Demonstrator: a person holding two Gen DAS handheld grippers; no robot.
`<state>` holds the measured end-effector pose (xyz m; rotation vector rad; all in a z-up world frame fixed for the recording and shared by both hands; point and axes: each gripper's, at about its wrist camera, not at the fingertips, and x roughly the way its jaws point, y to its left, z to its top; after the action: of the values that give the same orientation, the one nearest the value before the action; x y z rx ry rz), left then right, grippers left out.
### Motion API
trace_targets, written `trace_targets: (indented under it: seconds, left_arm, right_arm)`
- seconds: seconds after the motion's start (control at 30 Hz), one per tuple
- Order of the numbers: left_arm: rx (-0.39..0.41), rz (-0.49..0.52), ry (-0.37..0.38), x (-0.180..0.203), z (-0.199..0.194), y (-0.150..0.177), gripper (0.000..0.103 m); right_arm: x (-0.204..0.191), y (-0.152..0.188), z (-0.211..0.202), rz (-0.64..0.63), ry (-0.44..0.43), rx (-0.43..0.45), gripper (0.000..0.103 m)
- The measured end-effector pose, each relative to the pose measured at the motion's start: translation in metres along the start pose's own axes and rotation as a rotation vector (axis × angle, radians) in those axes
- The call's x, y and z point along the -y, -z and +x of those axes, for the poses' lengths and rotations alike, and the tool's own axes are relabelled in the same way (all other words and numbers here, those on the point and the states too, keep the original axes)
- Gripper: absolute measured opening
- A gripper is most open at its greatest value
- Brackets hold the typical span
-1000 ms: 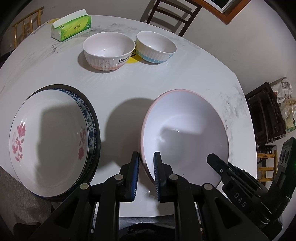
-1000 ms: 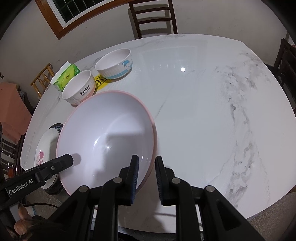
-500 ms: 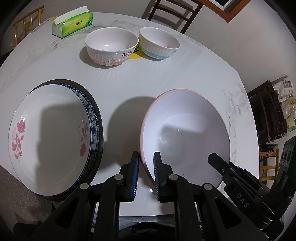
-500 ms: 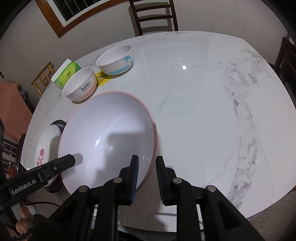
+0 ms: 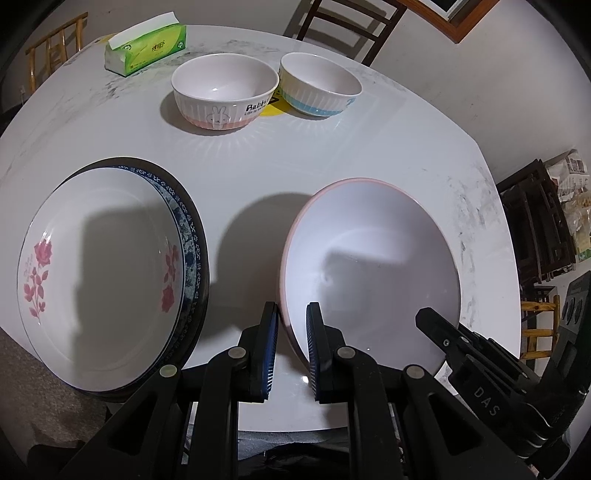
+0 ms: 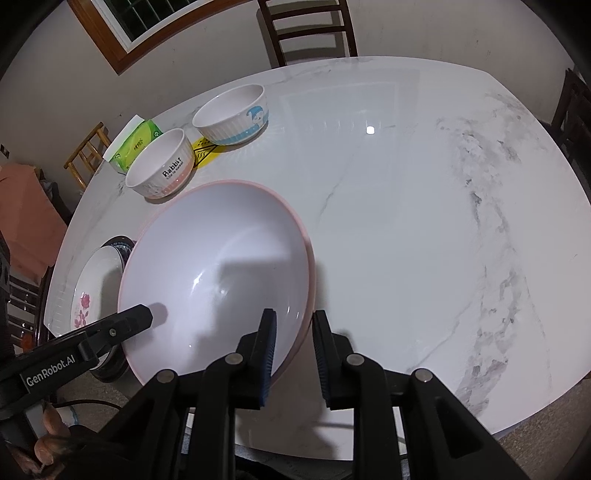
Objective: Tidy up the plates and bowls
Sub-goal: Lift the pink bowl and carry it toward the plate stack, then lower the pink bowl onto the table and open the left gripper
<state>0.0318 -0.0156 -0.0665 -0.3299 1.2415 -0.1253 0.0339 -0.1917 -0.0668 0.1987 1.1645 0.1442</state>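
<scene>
Both grippers hold the pink-rimmed bowl (image 5: 373, 258) by its near edge, tilted above the marble table (image 6: 406, 184): the left gripper (image 5: 291, 347) pinches its left rim, the right gripper (image 6: 291, 354) straddles the right rim, pads barely touching. Best to keep both grips level and lift together, since the glazed wall looks slippery. The floral plate (image 5: 99, 273) is shallow and glossy; the ribbed rabbit bowl (image 5: 225, 96) stands well beyond.

Marble table (image 6: 424, 221), dark wooden chair (image 6: 310, 29), wood-framed window (image 6: 122, 33).
</scene>
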Motion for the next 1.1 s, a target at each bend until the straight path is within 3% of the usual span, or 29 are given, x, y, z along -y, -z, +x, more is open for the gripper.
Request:
trace_targets:
  seconds: [0.37, 0.63, 1.1]
  left_arm:
    - [0.005, -0.006, 0.011, -0.004, -0.001, -0.002, 0.012]
    - [0.011, -0.011, 0.018, -0.008, -0.006, -0.004, 0.015]
    - [0.077, -0.030, 0.041, -0.021, -0.031, -0.014, 0.018]
  right_arm:
    - [0.001, -0.001, -0.002, 0.003, -0.010, 0.002, 0.022]
    - [0.001, -0.005, -0.009, 0.002, -0.006, 0.027, 0.029]
    - [0.011, -0.022, -0.029, 0.025, -0.022, 0.090, 0.029]
